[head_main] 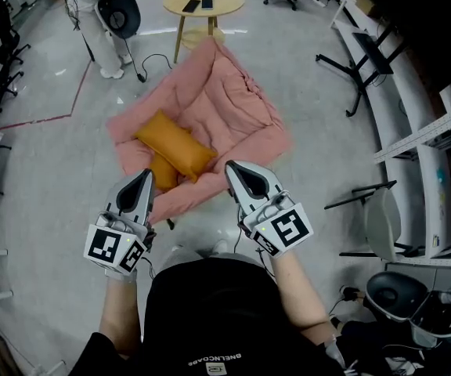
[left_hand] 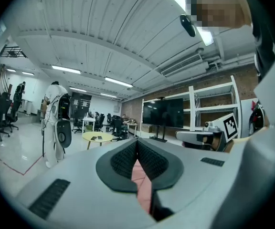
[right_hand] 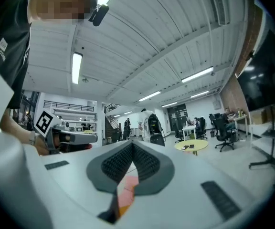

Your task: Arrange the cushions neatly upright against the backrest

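Head view: the left gripper [head_main: 142,177] and right gripper [head_main: 235,168] are held level at the near edge of the pink sofa [head_main: 233,108], touching nothing. An orange cushion [head_main: 174,143] lies flat on the seat's left part, overlapping a second cushion [head_main: 163,172]. Left gripper view: the jaws are pressed together and empty. Right gripper view: the jaws are likewise closed and hold nothing.

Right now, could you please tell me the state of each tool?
Left tool: closed, holding nothing.
Right tool: closed, holding nothing.
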